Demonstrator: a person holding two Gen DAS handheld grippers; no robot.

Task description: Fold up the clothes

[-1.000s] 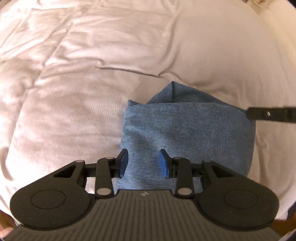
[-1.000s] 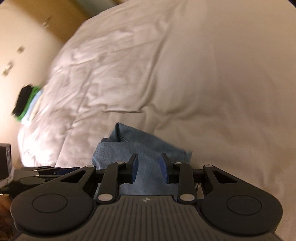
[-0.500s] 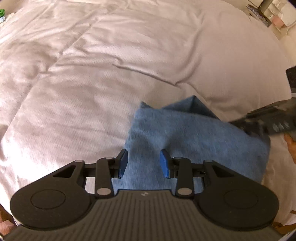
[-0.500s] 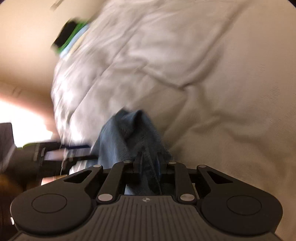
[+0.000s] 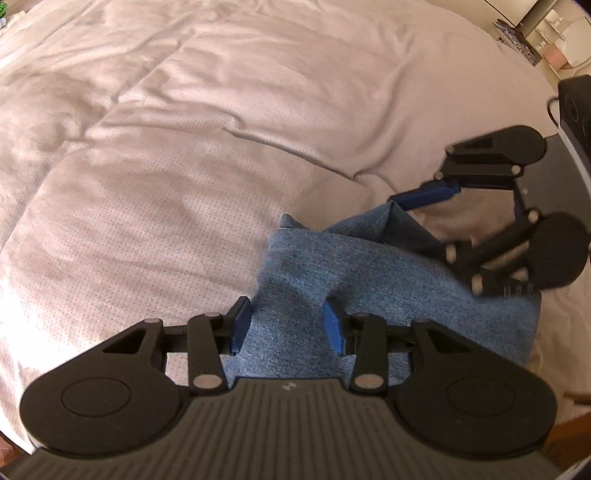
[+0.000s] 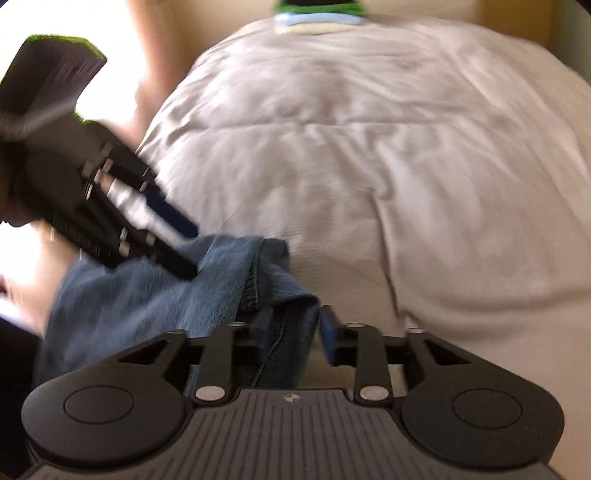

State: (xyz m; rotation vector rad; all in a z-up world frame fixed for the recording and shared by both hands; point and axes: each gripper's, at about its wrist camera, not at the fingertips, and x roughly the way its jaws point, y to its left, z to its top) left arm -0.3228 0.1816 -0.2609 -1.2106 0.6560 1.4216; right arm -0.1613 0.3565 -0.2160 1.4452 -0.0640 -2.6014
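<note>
A folded blue cloth [image 5: 369, 273] lies on the white duvet [image 5: 184, 166] near the bed's front edge. My left gripper [image 5: 286, 326] points down over the cloth's left end. Its jaws are opening, the cloth lies between the fingers, and the pads stand apart from it. My right gripper [image 6: 295, 332] is at the cloth's other end, where a hemmed, bunched corner [image 6: 258, 273] sits between its jaws. Those jaws are opening and a gap shows beside the right pad. Each gripper shows in the other's view: right gripper [image 5: 413, 229], left gripper [image 6: 188, 251].
A stack of folded clothes [image 6: 317, 14], green, blue and white, sits at the far end of the bed. Furniture and small items [image 5: 546, 37] stand beyond the bed's far right. A person's arm [image 6: 147, 74] shows behind the left gripper. Wide wrinkled duvet stretches beyond the cloth.
My right gripper rolled and swung in over the cloth's end, pinched its corner half a second ago, and now has its jaws spread. The left jaws widened a little; the cloth's far edge bunched up.
</note>
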